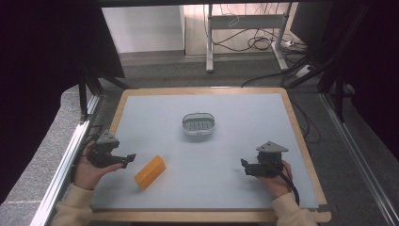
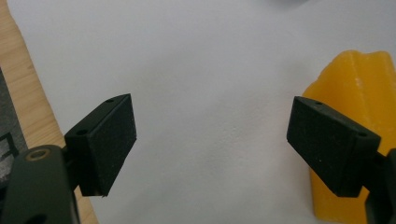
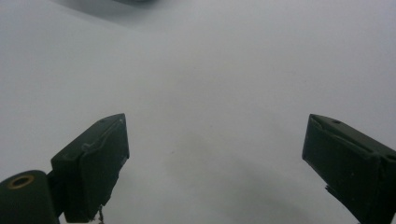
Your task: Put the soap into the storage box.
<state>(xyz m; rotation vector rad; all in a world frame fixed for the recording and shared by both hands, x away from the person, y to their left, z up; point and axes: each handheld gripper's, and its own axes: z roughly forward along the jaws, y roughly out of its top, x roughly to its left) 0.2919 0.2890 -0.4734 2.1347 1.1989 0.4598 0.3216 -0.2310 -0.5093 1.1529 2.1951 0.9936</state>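
Left gripper (image 1: 126, 159) low, jaws spread, beside yellow block (image 1: 150, 172); right gripper (image 1: 245, 165) low, jaws spread, empty.

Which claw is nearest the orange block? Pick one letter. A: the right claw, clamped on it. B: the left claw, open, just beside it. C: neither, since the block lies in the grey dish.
B: in the high view the left claw sits open just left of the orange block, not touching it; the right claw is far across the mat.

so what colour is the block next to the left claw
Orange-yellow, a plain waxy block with no pattern; it shows best in the left gripper view, just beyond the left claw.
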